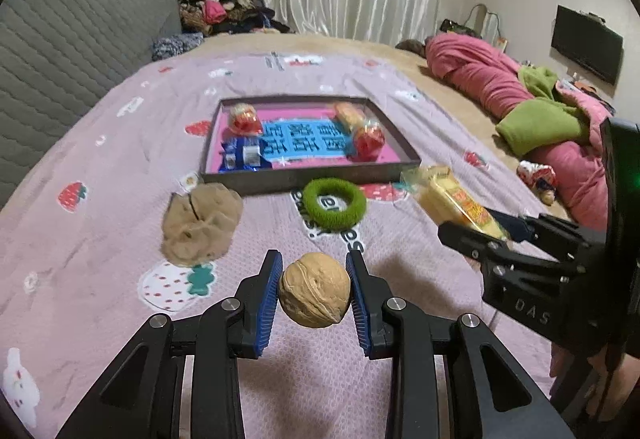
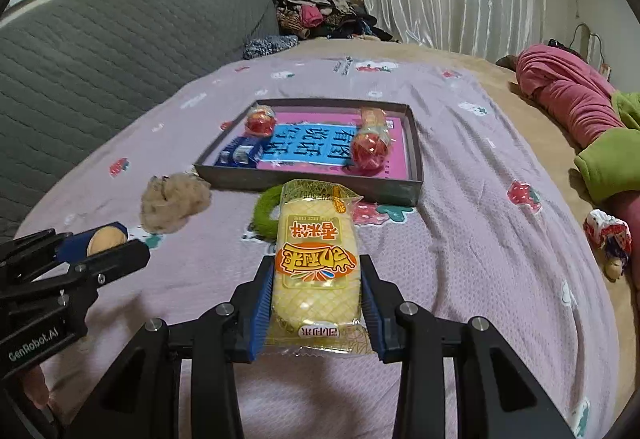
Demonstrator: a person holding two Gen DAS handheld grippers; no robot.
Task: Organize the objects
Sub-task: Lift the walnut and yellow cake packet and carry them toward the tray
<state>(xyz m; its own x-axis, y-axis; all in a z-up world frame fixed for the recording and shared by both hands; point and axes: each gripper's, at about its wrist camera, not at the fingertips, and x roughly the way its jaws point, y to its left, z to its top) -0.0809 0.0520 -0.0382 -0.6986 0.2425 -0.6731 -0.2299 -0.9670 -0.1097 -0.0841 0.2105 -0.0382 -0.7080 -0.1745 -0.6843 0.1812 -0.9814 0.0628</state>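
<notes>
The walnut (image 1: 315,289) sits clamped between the blue pads of the left gripper (image 1: 315,281), held clear above the pink bedspread (image 1: 420,263) with its shadow on the cloth below; the jaws stand partly closed, both pads pressing on the shell. The right gripper (image 2: 318,291) likewise has its jaws partly closed, gripping a yellow wrapped snack cake (image 2: 316,267) by its long sides, the packet pointing forward past the fingertips with its orange label facing up. In the left wrist view that same packet (image 1: 452,201) shows at the right, sticking out of the other black gripper (image 1: 476,235), and in the right wrist view the walnut (image 2: 105,241) peeks from between the left claw's fingers (image 2: 120,259) at the left edge. Ahead of both grippers a shallow dark tray (image 1: 308,179) lies on the bedspread, lined with a pink and blue printed sheet. Inside it are a round red wrapped sweet (image 1: 244,119) near the far left corner, a blue packet (image 1: 242,155) at the near left, a second red wrapped sweet (image 1: 370,141) at the right, and an orange wrapped snack (image 1: 350,113) just behind that one. Just in front of the tray's near wall lies a green fuzzy hair tie (image 1: 334,203), and to its left a beige crumpled scrunchie (image 1: 202,225), both on the cloth and apart from each other. A grey quilted headboard (image 1: 80,39) runs along the left, and a rolled pink and green blanket (image 1: 520,95) lies at the right.
</notes>
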